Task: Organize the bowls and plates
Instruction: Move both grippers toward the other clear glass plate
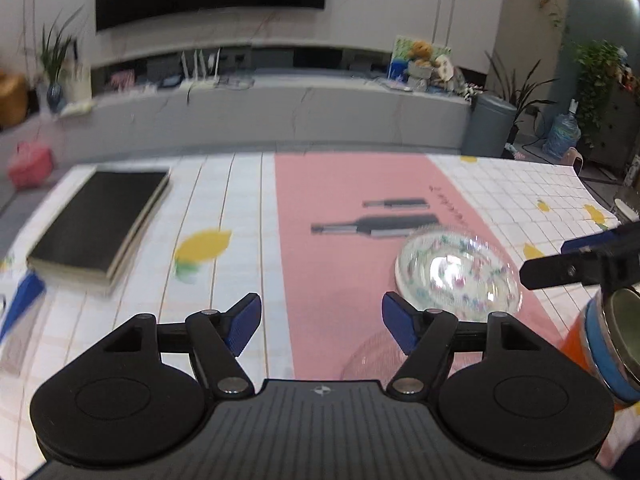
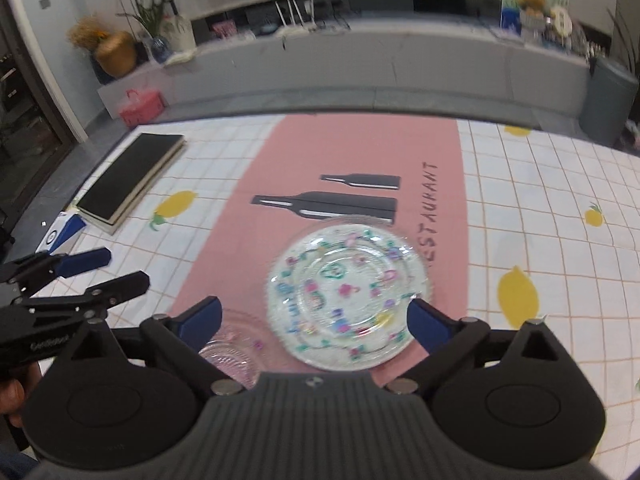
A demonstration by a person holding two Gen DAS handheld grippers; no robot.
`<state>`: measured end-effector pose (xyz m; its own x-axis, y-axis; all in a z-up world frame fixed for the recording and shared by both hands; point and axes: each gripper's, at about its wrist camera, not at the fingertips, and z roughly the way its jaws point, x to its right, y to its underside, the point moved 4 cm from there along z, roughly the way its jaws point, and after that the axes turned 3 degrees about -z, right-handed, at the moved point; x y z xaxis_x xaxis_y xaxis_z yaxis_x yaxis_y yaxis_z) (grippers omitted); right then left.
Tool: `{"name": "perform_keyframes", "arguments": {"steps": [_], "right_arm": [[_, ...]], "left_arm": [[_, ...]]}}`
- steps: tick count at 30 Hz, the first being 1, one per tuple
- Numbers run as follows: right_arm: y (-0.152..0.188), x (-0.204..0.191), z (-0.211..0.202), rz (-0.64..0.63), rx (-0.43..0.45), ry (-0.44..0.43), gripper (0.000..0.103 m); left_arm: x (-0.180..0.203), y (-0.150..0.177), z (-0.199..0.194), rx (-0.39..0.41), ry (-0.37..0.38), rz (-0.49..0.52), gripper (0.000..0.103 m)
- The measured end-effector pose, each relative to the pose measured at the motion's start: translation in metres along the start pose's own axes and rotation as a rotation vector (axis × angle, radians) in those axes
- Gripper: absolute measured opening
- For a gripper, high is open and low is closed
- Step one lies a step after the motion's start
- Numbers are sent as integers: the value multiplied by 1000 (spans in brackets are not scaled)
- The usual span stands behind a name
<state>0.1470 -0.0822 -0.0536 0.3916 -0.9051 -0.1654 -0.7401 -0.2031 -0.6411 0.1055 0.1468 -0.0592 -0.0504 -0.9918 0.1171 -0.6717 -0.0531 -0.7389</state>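
- Left gripper [image 1: 322, 326]: jaws wide apart, nothing between the blue pads; it hangs above the pink runner [image 1: 340, 200], clear of every dish.
- Right gripper [image 2: 316, 320]: jaws spread very wide, empty; the near rim of the floral glass plate [image 2: 348, 296] lies below the gap, the pads not pressing on it.
- Floral glass plate: flat on the pink runner, just below the printed bottles [image 2: 332, 202], partly covering the lettering.
- Small clear glass dish [image 2: 234, 354]: on the runner's left edge, just beside the plate; half hidden behind the right gripper's left finger.
- Stacked bowls [image 1: 612, 344]: blue and orange rims, metal inside, at the right edge of the left wrist view.
- Black book [image 2: 132, 176]: on the checked lemon tablecloth [image 2: 540, 208], well apart from the dishes, far left.
- Blue-and-white box [image 2: 62, 234]: touching the book's near end.
- Background: low cabinet, plants, pink basket, grey bin; blurred.
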Motion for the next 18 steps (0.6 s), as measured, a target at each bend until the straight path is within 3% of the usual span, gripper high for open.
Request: {"name": "perform_keyframes", "arguments": {"steps": [2, 6, 10, 15, 18], "right_arm": [[13, -4, -5, 30, 52, -4, 98], [34, -9, -7, 74, 65, -5, 99], [50, -20, -11, 43, 100, -9, 99], [65, -32, -18, 32, 155, 22, 99], [71, -42, -20, 17, 160, 15, 98]], "left_arm": [[-4, 5, -4, -19, 4, -11, 81], [-8, 16, -9, -65, 44, -34, 81], [-1, 25, -18, -65, 39, 17, 81], [-4, 30, -21, -93, 46, -14, 82], [-6, 33, -21, -107, 95, -24, 74]]}}
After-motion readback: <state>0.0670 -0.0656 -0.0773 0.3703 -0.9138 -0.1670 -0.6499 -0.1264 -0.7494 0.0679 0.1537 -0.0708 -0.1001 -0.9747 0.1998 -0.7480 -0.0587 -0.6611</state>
